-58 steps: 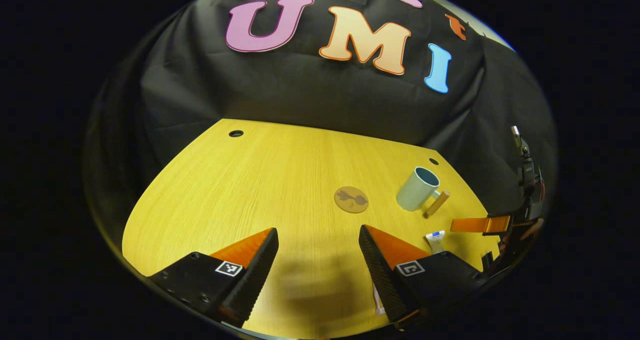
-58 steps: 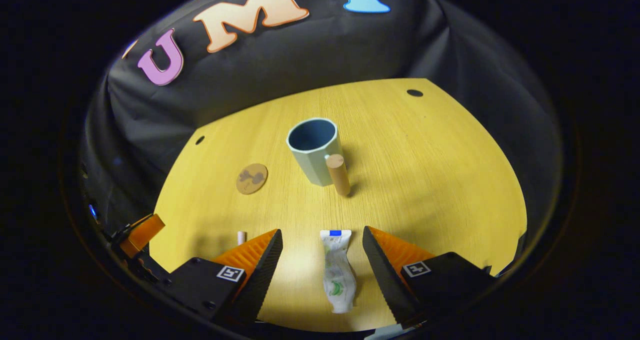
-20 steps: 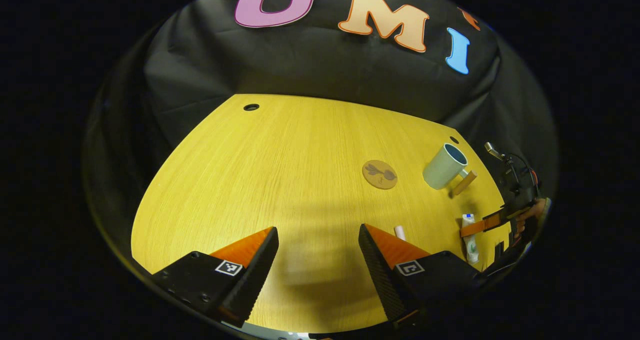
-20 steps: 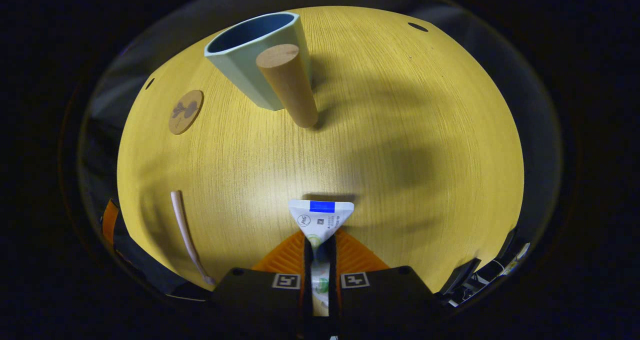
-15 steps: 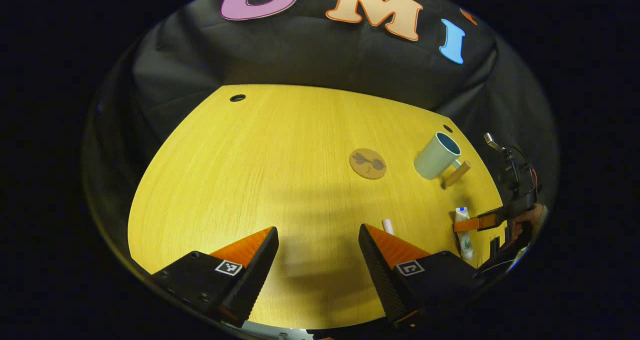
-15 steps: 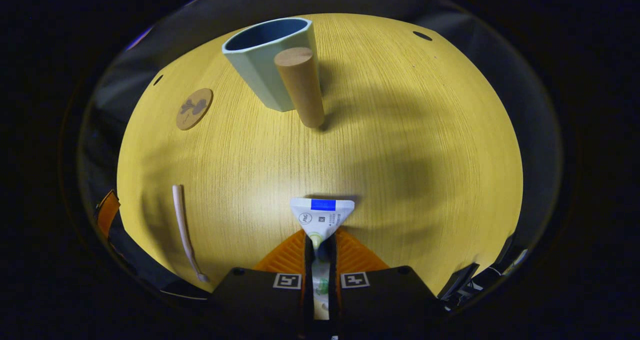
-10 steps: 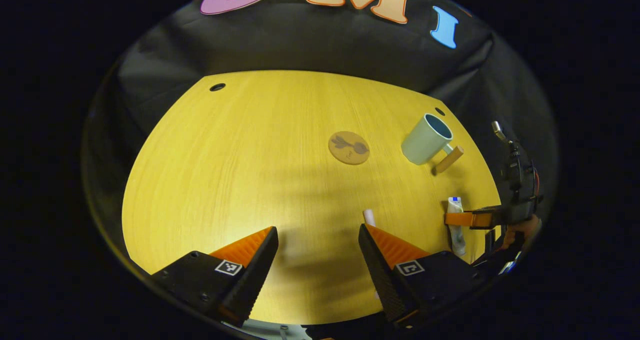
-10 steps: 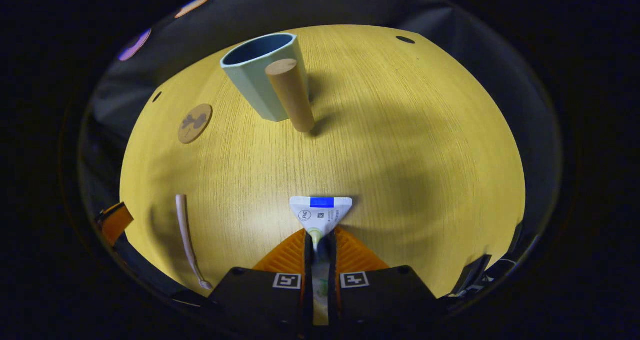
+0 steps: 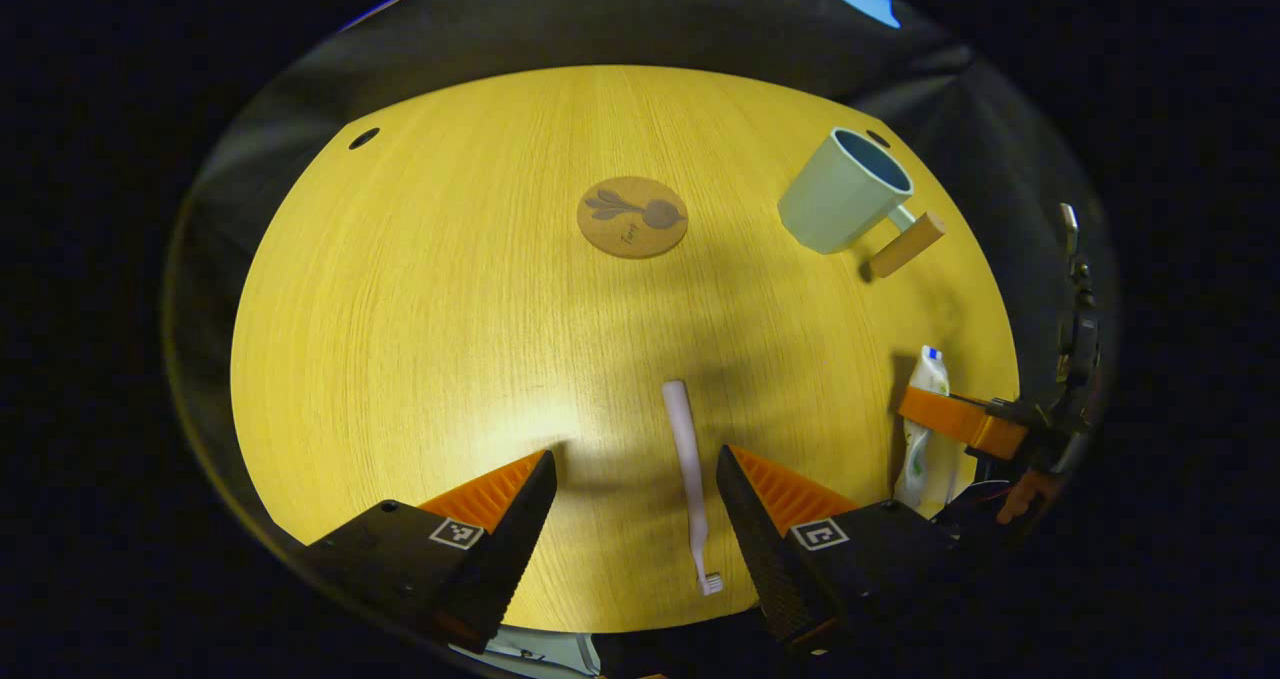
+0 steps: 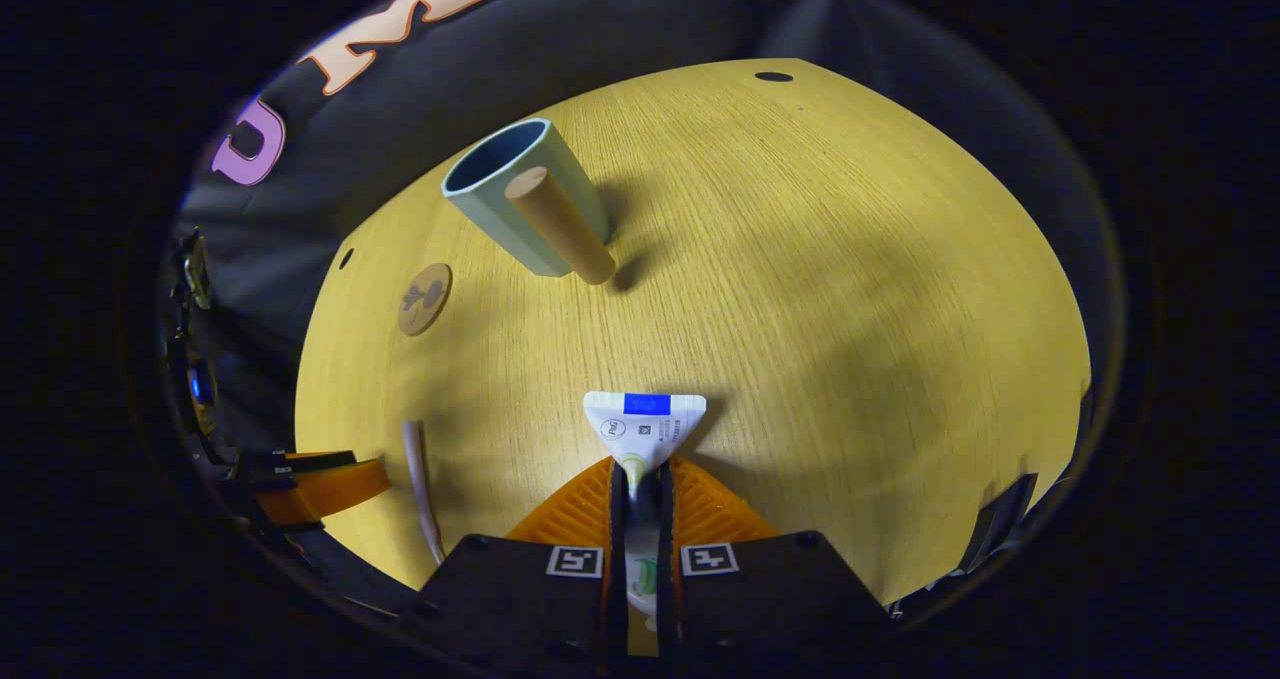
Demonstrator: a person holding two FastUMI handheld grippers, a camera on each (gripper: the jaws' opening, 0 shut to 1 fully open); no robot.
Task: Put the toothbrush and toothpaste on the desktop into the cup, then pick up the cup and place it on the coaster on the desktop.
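1. Left gripper view: left gripper (image 9: 632, 479) is spread wide, with the thin pale pink plastic toothbrush (image 9: 688, 479) flat between its fingers. Looks light, stiff and a bit slippery, so I'd grab mid-handle.
2. Right gripper view: right gripper (image 10: 640, 494) is pinching the soft white squeezable toothpaste tube (image 10: 643, 427) mid-body, with the pale green wooden-handled cup (image 10: 522, 199) well ahead.

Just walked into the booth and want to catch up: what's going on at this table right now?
A person is working with two handheld grippers. The right gripper is shut on the toothpaste. The left gripper is open, with the toothbrush lying flat on the yellow desktop between its fingers, not yet gripped. The cup stands empty farther back, beside the coaster, not on it.
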